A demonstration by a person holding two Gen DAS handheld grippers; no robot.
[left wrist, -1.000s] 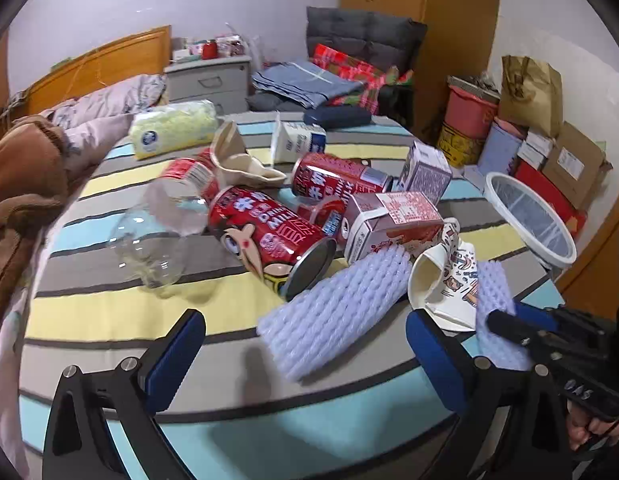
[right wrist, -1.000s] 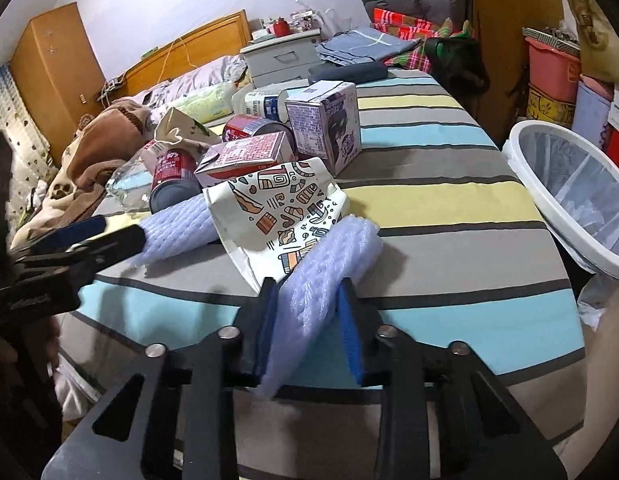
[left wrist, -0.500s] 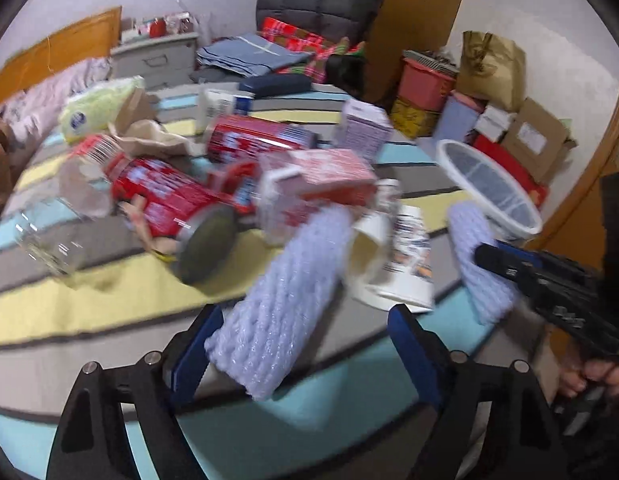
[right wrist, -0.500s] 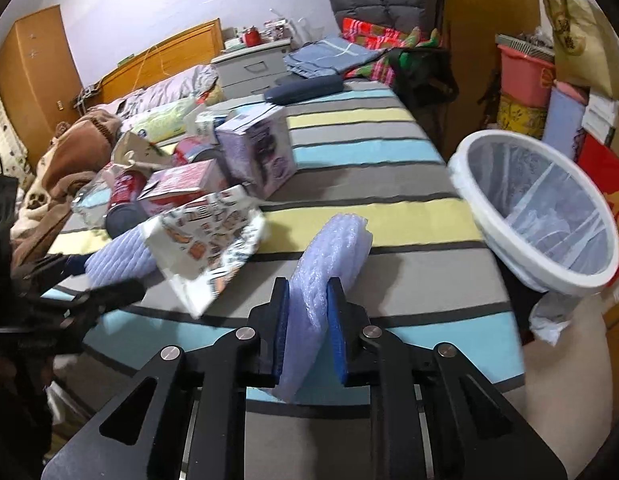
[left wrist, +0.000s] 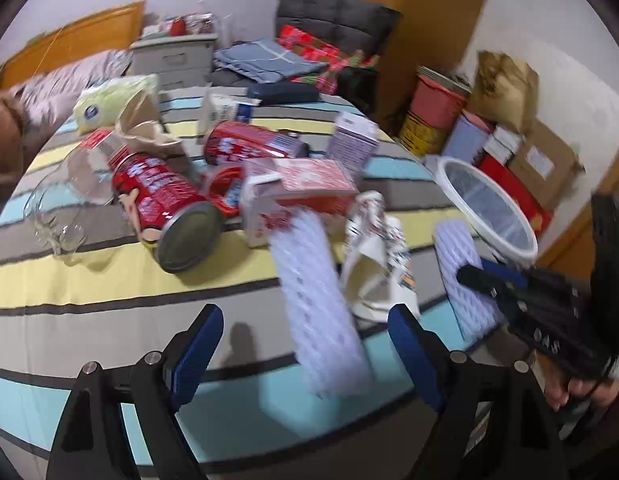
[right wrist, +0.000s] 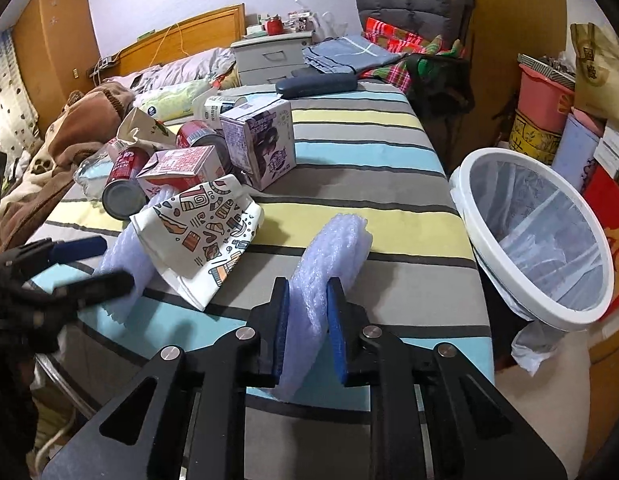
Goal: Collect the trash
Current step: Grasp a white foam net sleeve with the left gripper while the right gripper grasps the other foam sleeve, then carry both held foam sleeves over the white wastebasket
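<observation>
Fingers (right wrist: 279,328) of the right gripper (right wrist: 307,330) squeezing tight on a lavender foam sleeve (right wrist: 329,256), holding it just above the near edge of the striped table (right wrist: 373,136), top end curling over toward the white trash bin (right wrist: 541,240) sitting just off the table's right side. Blue pads pressing into the foam from both sides.

Left gripper (left wrist: 305,344) hanging wide apart, gripping nothing, straddling a second foam sleeve (left wrist: 317,300) lying on the stripes and pointing toward the camera. Kinda blurry, so not telling whether either pad is touching it.

Sitting right next to that sleeve: a crushed printed paper cup (left wrist: 379,256), mouth facing the camera. Piling up behind: a red-and-white carton (left wrist: 297,192), a red can (left wrist: 165,204) on its side, another red can (left wrist: 249,144) further back, a purple box (left wrist: 351,140) and a clear plastic bottle (left wrist: 65,204) off to the left.
</observation>
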